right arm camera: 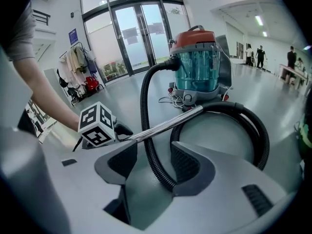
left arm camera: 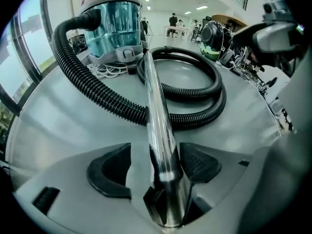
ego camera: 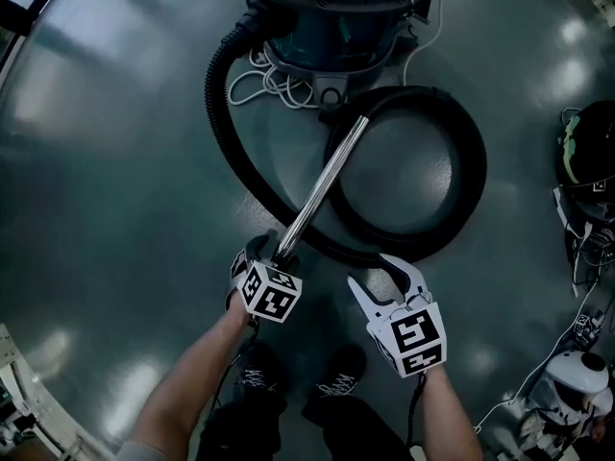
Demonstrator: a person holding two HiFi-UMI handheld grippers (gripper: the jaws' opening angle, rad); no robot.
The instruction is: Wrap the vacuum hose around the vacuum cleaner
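The vacuum cleaner [ego camera: 336,17], with a red top and clear blue body, stands at the far edge of the floor. Its black ribbed hose [ego camera: 226,152] runs off its left side and loops on the floor toward a chrome tube [ego camera: 327,185]. My left gripper [ego camera: 264,255] is open around the tube's near end. In the left gripper view the tube [left arm camera: 158,111] lies between the pads, clear of the left one and close to the right one. My right gripper [ego camera: 382,281] hangs open and empty to the right, over the hose loop [right arm camera: 146,130].
A white power cord [ego camera: 264,84] lies bunched at the vacuum's base. Bags and gear [ego camera: 586,161] with loose cables crowd the right edge, and a white device [ego camera: 567,382] sits at lower right. The person's shoes [ego camera: 336,373] stand below the grippers. Glass doors [right arm camera: 131,38] lie beyond.
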